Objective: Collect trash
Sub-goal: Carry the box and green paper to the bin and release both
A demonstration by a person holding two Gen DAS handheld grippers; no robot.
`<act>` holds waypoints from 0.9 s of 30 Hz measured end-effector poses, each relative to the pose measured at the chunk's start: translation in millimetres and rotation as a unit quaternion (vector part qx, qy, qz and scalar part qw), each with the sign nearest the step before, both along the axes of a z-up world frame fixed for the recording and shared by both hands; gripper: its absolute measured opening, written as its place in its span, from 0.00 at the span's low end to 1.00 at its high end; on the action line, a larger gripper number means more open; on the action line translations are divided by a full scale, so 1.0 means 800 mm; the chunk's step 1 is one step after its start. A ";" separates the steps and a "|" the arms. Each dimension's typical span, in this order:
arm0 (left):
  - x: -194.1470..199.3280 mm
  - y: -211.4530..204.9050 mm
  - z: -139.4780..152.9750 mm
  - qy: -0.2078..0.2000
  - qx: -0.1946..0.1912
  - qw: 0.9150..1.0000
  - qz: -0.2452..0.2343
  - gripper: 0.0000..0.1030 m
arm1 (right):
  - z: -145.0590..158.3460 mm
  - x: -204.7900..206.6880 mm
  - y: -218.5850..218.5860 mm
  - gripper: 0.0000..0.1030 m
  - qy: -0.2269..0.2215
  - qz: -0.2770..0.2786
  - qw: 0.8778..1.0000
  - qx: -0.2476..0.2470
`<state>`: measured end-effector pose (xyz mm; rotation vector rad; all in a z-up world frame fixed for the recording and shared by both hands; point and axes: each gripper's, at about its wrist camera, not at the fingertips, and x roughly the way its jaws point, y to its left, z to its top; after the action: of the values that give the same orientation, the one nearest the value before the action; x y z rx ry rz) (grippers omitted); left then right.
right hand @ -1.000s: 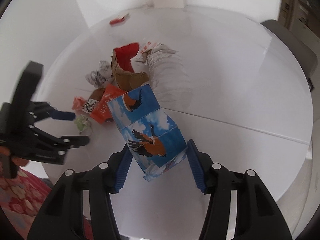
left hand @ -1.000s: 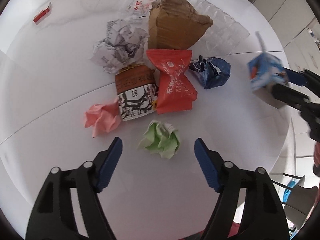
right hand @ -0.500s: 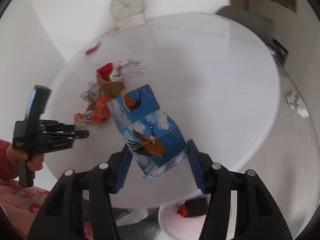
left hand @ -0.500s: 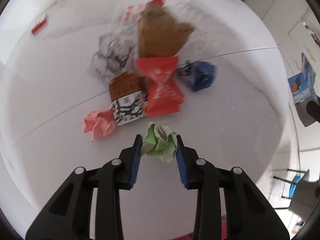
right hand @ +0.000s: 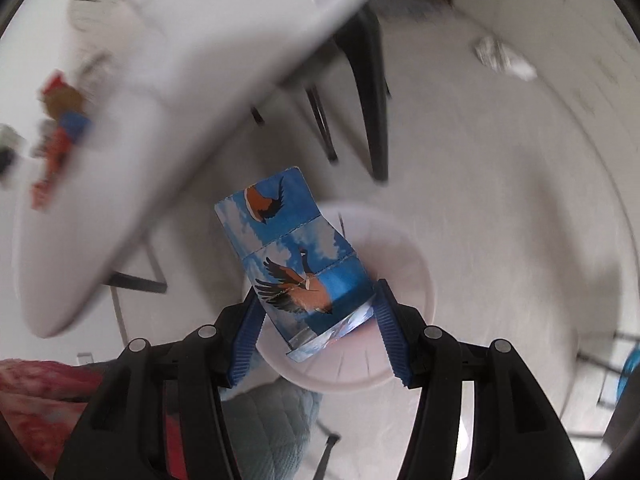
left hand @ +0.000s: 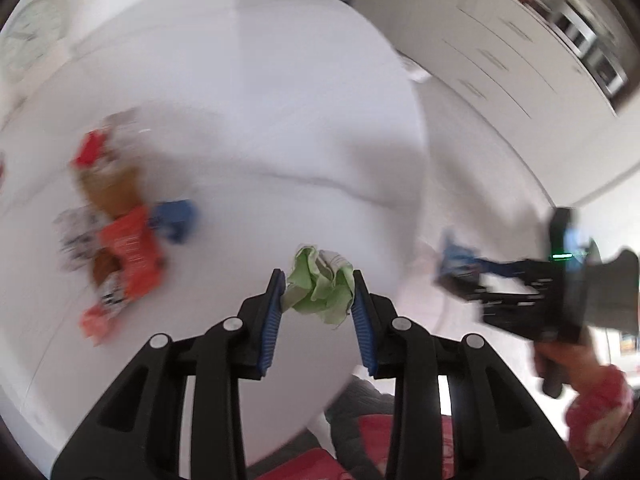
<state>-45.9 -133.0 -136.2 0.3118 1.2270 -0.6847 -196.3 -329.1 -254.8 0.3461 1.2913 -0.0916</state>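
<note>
We see bright, even daylight, soft shadows on white tabletop (left hand: 248, 92). Heavy motion blur smears background in both views; tongs (left hand: 318, 300) and held items stay sharp. We note fisheye bending, dark corners.

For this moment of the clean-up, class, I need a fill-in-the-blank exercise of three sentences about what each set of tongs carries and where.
1. The left tongs are shut on a crumpled ball of ____ paper.
2. The carton in the right tongs is printed with flying ____.
3. Directly below that carton on the floor stands a round white ____.

Missing words: green; birds; bin
</note>
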 end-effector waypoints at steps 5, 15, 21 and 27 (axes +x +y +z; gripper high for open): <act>-0.038 -0.038 -0.013 0.004 0.017 0.998 -0.059 0.32 | -0.103 0.005 0.002 0.55 0.074 -0.011 0.997 0.007; -0.070 -0.075 -0.039 0.014 0.048 0.993 -0.108 0.32 | -0.131 -0.015 -0.016 0.88 0.101 -0.039 0.994 0.028; -0.078 -0.113 -0.074 0.038 0.063 0.986 -0.147 0.32 | -0.071 -0.060 -0.031 0.90 0.063 -0.053 0.997 0.003; -0.094 -0.144 -0.102 0.068 0.075 0.978 -0.181 0.37 | -0.014 -0.101 -0.056 0.93 0.029 -0.080 0.996 -0.016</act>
<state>-120.8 -248.4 -218.0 0.6330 1.3693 -0.9407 -276.9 -373.5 -266.4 0.4214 1.3159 -0.2592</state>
